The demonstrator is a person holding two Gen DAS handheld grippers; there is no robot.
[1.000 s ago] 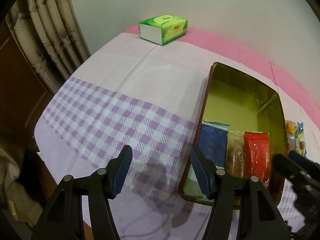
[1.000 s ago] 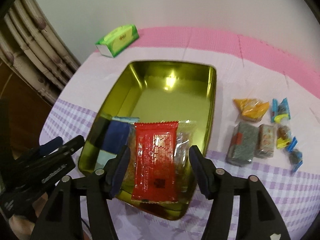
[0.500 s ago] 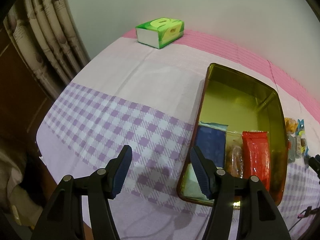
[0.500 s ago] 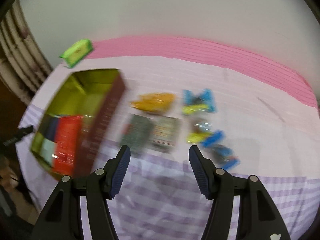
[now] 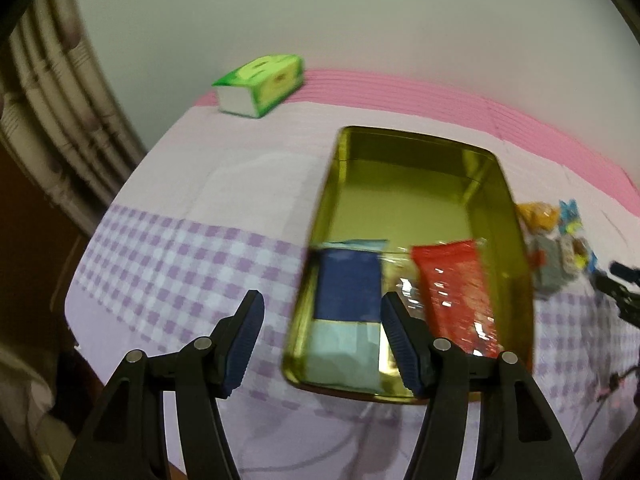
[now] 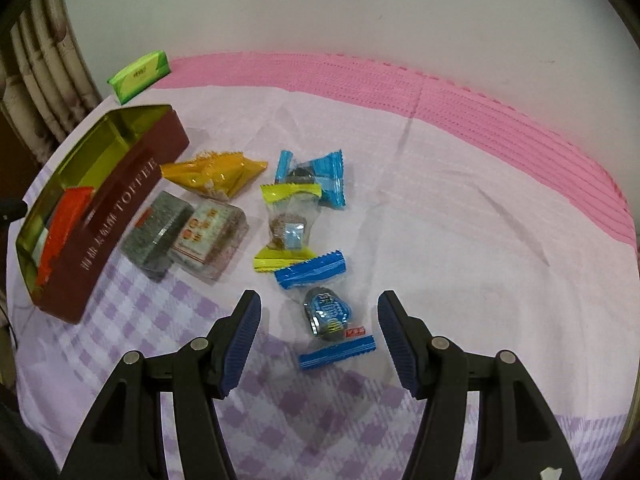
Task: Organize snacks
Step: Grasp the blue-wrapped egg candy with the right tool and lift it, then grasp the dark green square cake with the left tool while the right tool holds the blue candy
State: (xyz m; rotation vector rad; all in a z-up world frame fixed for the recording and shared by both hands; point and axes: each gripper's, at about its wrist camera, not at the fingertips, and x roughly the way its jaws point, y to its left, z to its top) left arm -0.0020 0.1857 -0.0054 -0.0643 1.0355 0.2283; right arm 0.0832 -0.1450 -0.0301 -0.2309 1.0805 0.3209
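A gold-lined tin with a dark red outside stands on the cloth. It holds a blue packet, a pale packet and a red packet. My left gripper is open and empty above the tin's near left corner. My right gripper is open and empty above a blue-ended wrapped candy. Beyond it lie a yellow-ended candy, a blue candy, a yellow pouch, a grey bar and a pale bar.
A green tissue pack lies at the far left by the wall, also in the right wrist view. A curtain hangs at the left. The table's left edge drops off near my left gripper.
My right gripper has swung right from above the tin to above the loose candies. My left gripper has shifted right toward the tin. Both stay open.
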